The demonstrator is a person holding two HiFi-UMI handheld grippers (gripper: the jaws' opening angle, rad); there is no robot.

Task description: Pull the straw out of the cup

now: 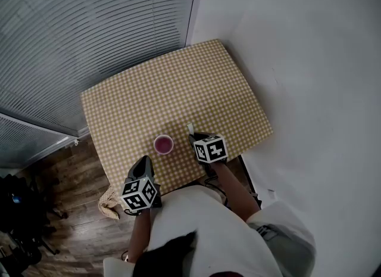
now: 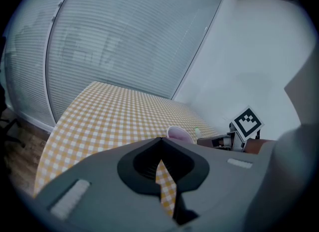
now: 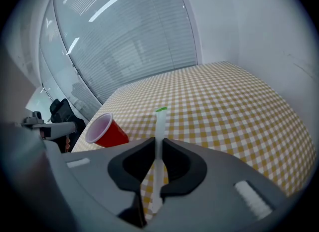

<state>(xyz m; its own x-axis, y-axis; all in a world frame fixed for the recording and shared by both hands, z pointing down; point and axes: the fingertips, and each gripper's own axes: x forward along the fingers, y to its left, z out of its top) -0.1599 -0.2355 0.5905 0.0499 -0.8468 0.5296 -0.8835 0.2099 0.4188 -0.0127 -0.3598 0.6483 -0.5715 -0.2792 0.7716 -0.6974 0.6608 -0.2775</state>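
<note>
Right gripper (image 3: 158, 145) has its fingers pinching the straw (image 3: 160, 123), which is out of the cup (image 3: 105, 131) and just beside it, over the worktop (image 3: 224, 106). Left gripper (image 2: 160, 142) fingers are pressed together, holding nothing.

The scene holds one table (image 1: 149, 91) under a single checked cloth, one red cup (image 1: 164, 145), one white straw (image 3: 160, 123) with a green tip, and two hand-held grippers, the left hand-held gripper (image 1: 143, 164) and the right hand-held gripper (image 1: 194, 136).
</note>
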